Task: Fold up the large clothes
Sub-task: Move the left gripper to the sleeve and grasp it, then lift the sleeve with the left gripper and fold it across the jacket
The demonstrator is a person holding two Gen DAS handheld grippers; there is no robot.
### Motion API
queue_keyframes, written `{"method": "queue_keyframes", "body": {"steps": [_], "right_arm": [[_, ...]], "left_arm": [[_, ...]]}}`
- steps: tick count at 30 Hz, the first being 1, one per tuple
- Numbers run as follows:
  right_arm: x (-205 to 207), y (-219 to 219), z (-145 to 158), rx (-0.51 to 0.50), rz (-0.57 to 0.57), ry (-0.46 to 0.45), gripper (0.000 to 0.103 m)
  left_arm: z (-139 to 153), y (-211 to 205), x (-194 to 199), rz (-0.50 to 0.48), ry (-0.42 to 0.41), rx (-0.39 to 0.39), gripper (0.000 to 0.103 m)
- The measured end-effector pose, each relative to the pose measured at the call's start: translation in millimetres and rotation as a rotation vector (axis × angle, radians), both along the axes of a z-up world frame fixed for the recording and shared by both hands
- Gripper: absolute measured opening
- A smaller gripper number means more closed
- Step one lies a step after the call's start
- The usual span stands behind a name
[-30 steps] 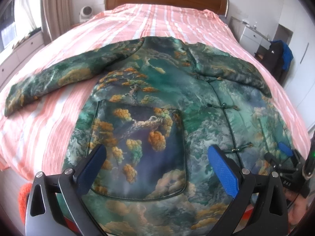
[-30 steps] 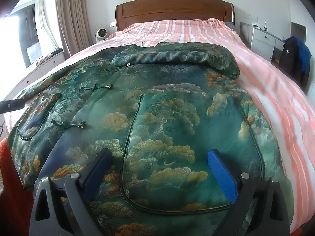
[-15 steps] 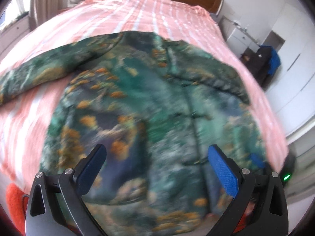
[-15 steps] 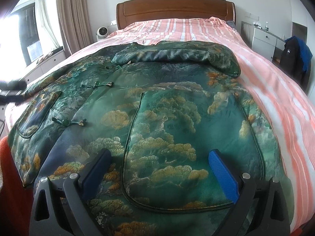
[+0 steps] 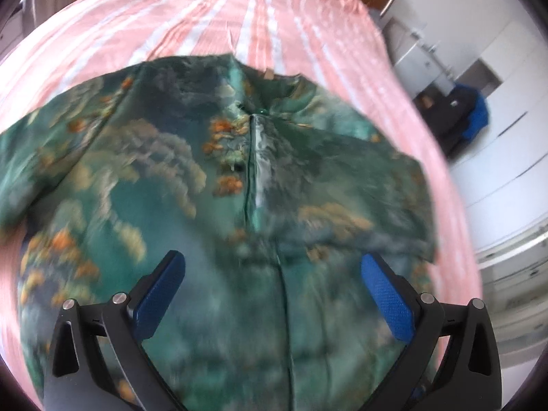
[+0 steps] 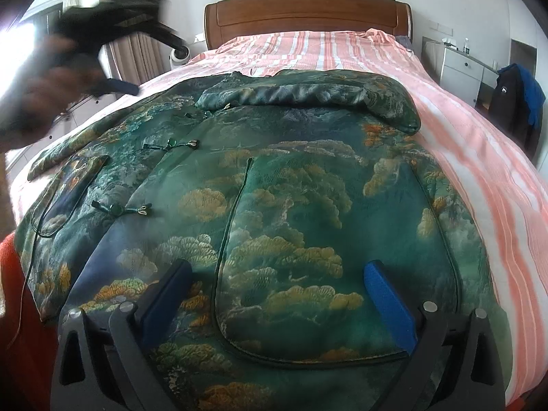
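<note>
Bed (image 6: pixel 479 130) with pink striped sheet, wooden headboard (image 6: pixel 308 13), white nightstand (image 6: pixel 462 68) at right. Green brocade jacket (image 6: pixel 274 188) spread flat across bed, right sleeve folded over chest. Left gripper (image 5: pixel 274 291) raised, wide open, empty. Right gripper (image 6: pixel 274 294) low over hem, wide open, empty.

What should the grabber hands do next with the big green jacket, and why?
Probably bring the open left gripper down to grab the outstretched sleeve: the jacket lies flat, the other sleeve is already folded across, and neither gripper holds anything.

Left gripper (image 5: pixel 272 289) raised, right gripper (image 6: pixel 274 291) low, both fingers spread, empty
</note>
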State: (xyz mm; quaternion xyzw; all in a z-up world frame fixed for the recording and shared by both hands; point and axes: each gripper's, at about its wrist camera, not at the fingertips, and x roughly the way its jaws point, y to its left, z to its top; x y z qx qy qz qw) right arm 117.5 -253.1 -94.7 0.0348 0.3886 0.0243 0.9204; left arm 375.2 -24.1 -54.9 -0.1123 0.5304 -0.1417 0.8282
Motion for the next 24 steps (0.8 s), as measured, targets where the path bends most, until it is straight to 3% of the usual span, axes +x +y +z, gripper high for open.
{"method": "queue_keyframes", "body": {"steps": [3,6,7,8,9,11,15,17,20,22,24], "right_arm": [[0,1,-1,-0.005,0.006,0.001,0.102],[-1,3,-3,-0.018,0.015,0.002,0.102],[-1,4,-4,-0.021,0.016,0.002,0.102],[-1,4,-4,-0.024,0.016,0.001,0.102],[-2,4,-4,-0.026,0.016,0.001,0.102],[-1,4,-5,-0.026,0.016,0.002,0.102],[-2,4,-4,-0.018,0.018,0.002,0.102],[-2,4,-4,-0.021,0.018,0.002,0.102],[-1,5,-5,-0.023,0.018,0.004,0.102],[-1,5,-5,-0.022,0.017,0.005,0.102],[-2,5,-5,-0.023,0.018,0.005,0.102]], "left_arm": [[-18,-10,23,0.041,0.003,0.033,0.102],[-31,-16,35,0.052,0.031,-0.027,0.101],[-32,-17,36,0.048,0.039,-0.043,0.093],[-36,-20,37,0.039,0.054,-0.054,0.065],[-40,-25,38,0.013,0.082,-0.056,0.055],[-38,-28,34,-0.009,0.064,0.010,0.017],[-12,2,27,0.035,-0.039,-0.026,0.012],[-10,12,27,0.068,-0.058,0.035,0.012],[-28,10,29,0.062,-0.008,0.126,0.014],[-39,3,28,0.041,0.021,0.171,0.022],[-40,-4,22,0.037,-0.002,0.226,0.037]]}}
